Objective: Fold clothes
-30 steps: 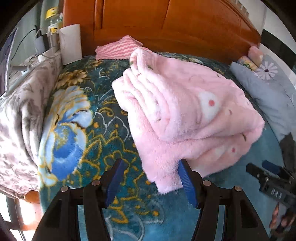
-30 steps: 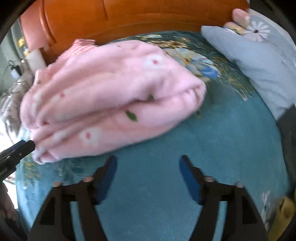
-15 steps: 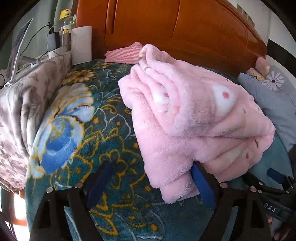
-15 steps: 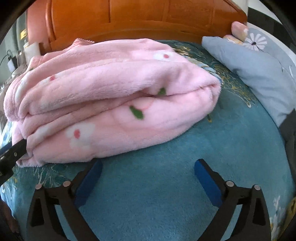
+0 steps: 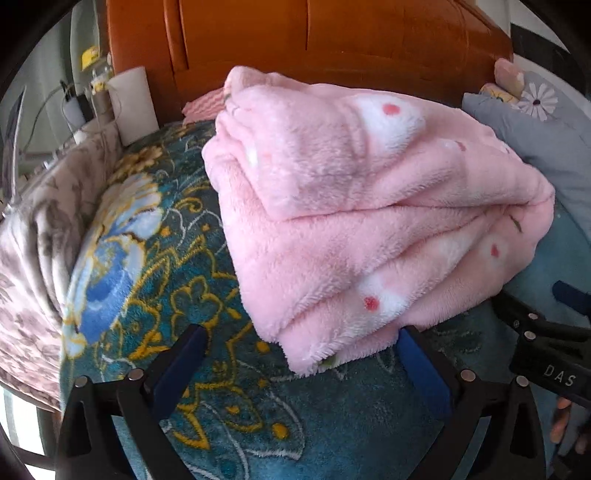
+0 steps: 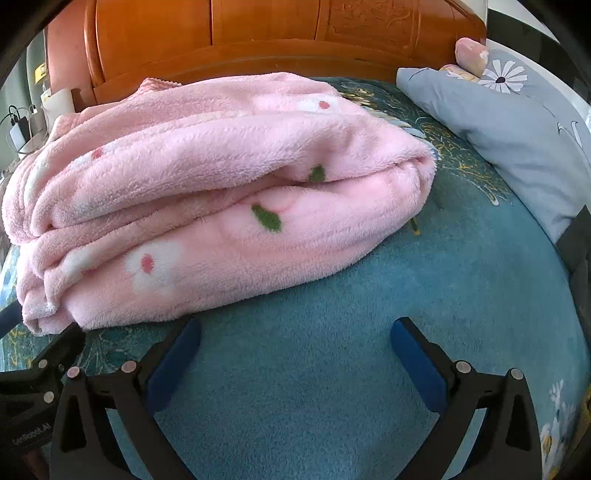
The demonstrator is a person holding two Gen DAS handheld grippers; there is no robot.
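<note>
A folded pink fleece garment with white flowers lies in a thick bundle on the teal bedspread. My left gripper sits at its near left corner, jaws opening wide, and the corner lies between the blue pads without being pressed. The right wrist view shows the garment from its long front side. My right gripper stands open just in front of that edge, with only bedspread between its fingers. Each gripper shows in the other's view: the right gripper at right, the left gripper at lower left.
An orange wooden headboard runs behind the bed. A grey flowered pillow lies at the right. A pink striped cloth sits behind the garment. A mottled grey blanket and a white cylinder are at the left.
Both grippers have come down and closer to the garment, which now fills more of each view. Both pairs of jaws have spread wider. The garment itself has not moved.
</note>
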